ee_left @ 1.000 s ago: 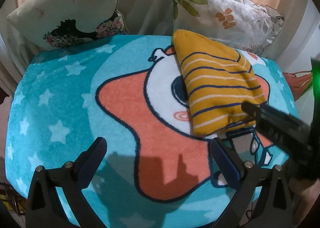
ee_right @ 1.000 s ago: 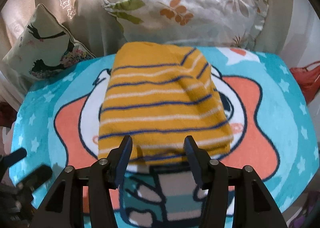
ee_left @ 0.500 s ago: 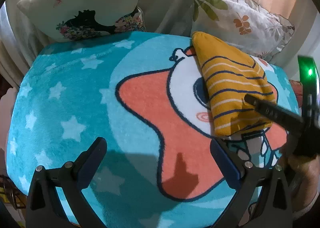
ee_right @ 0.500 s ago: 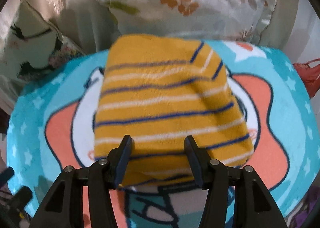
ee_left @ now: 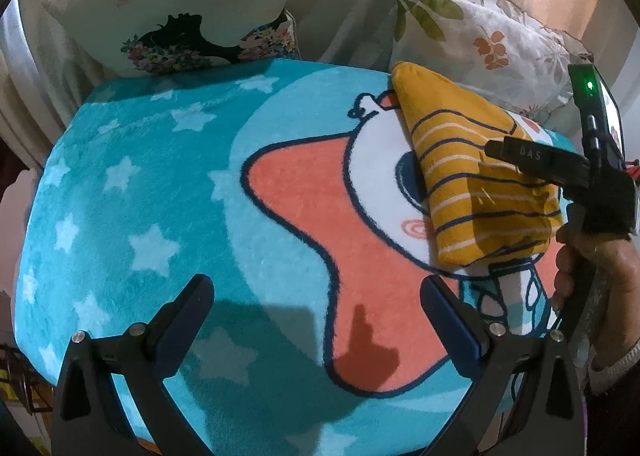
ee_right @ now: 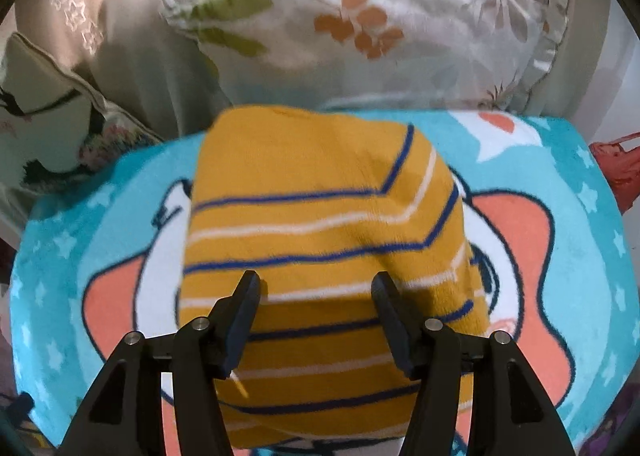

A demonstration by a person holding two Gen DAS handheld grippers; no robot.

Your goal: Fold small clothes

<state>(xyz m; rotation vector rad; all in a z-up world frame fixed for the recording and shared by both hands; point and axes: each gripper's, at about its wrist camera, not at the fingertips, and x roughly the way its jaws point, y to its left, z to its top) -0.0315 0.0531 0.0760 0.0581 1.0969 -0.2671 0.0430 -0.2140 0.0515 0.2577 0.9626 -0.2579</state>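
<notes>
A folded mustard-yellow garment [ee_left: 476,175] with blue and white stripes lies on the right part of a teal cartoon blanket [ee_left: 160,195]. It fills the middle of the right wrist view [ee_right: 320,223]. My right gripper [ee_right: 316,288] is open, its fingers over the garment's near half, nothing between them. In the left wrist view its finger [ee_left: 532,157] reaches over the garment from the right. My left gripper [ee_left: 316,296] is wide open and empty over the blanket's near part, well left of the garment.
Two pillows lean at the back: one with a black silhouette print [ee_left: 180,15], one with leaf print [ee_left: 480,27], also in the right wrist view [ee_right: 372,23]. Curtains hang behind. A red object [ee_right: 616,163] lies off the blanket's right edge.
My right gripper has moved forward from the garment's near edge to over it. My left gripper has drawn back and leftward, so the garment sits farther right in its view.
</notes>
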